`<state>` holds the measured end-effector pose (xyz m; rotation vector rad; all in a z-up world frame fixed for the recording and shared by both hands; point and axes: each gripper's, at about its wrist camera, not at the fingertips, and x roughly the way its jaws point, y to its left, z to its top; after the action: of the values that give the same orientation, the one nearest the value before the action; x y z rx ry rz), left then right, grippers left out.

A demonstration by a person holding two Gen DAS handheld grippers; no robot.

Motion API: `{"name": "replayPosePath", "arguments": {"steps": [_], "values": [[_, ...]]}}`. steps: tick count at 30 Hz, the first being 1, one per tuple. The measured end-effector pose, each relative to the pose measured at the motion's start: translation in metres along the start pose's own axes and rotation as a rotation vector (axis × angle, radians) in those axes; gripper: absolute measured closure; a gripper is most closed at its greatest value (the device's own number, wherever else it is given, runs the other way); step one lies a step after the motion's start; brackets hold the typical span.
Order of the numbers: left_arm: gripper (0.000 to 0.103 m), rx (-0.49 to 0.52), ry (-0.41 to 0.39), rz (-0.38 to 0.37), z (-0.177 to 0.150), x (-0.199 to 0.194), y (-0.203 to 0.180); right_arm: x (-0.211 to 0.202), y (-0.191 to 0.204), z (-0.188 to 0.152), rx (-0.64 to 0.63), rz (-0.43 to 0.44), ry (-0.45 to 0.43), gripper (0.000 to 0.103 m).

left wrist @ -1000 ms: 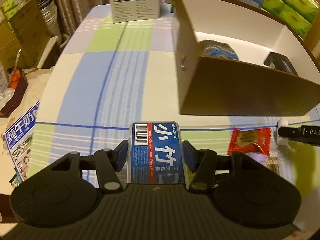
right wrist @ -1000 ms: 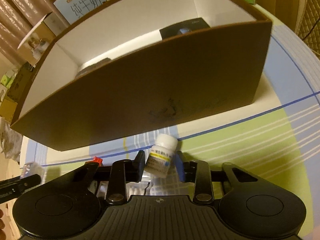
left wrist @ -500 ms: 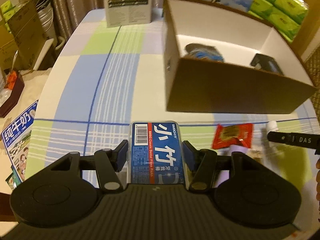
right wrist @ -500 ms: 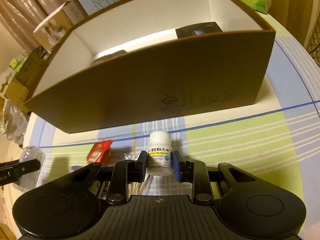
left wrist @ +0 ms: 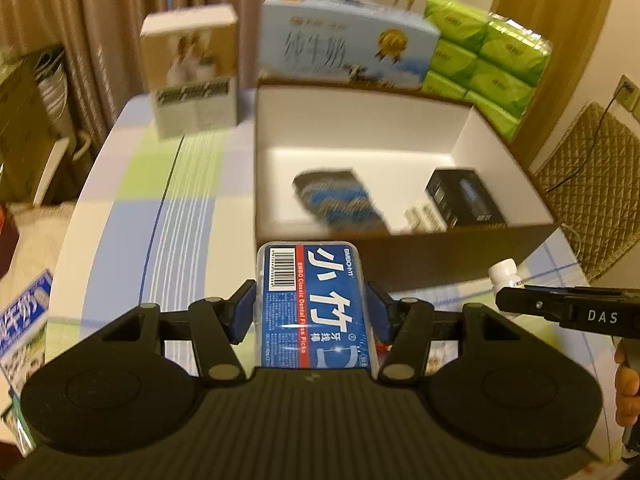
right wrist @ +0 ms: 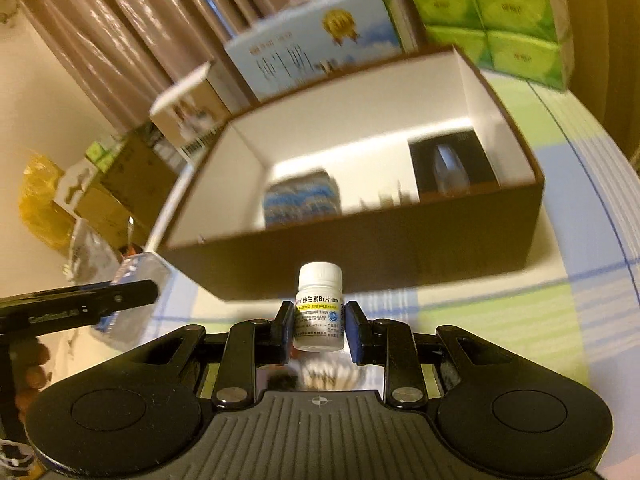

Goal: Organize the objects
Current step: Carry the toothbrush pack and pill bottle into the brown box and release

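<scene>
My left gripper [left wrist: 311, 304] is shut on a blue dental floss pick box [left wrist: 314, 304] and holds it above the table, just in front of the brown cardboard box [left wrist: 460, 252]. My right gripper [right wrist: 319, 320] is shut on a small white pill bottle [right wrist: 319, 312], upright, also lifted before the brown cardboard box [right wrist: 400, 248]. The bottle shows in the left wrist view [left wrist: 505, 274]. Inside the box lie a blue-black pouch [left wrist: 340, 200], a black case [left wrist: 464, 196] and a small white item [left wrist: 424, 216].
Behind the box stand a milk carton [left wrist: 344, 40], green tissue packs [left wrist: 484, 56] and a beige box [left wrist: 192, 68]. A pack of cotton swabs [right wrist: 328, 376] lies on the checked tablecloth [left wrist: 168, 208] below my right gripper. A woven chair [left wrist: 592, 184] is at right.
Both grippers have risen with their objects, so I now look down into the box. The pill bottle went from tilted and loose on the table to upright and gripped.
</scene>
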<state>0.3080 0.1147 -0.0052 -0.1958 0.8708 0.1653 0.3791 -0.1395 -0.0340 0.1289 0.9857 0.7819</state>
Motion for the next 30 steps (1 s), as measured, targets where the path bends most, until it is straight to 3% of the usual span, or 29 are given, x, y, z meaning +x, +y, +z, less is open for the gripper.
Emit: {"name": "replayPosePath", "arguments": {"steps": [10,15,23,30], "values": [[0.050,0.041,-0.058,-0.019,0.058,0.026,-0.023,0.006,0.001,0.055,-0.023,0.000,-0.103,0.079],[0.050,0.035,-0.032,-0.035,0.088,0.058,-0.030,0.027,-0.007,0.087,-0.038,-0.025,-0.122,0.079],[0.050,0.039,0.028,-0.079,0.120,0.115,-0.046,0.080,-0.033,0.125,-0.003,-0.052,-0.049,0.079],[0.050,0.013,0.075,-0.084,0.135,0.162,-0.055,0.115,-0.052,0.137,0.006,-0.098,0.023,0.079]]}}
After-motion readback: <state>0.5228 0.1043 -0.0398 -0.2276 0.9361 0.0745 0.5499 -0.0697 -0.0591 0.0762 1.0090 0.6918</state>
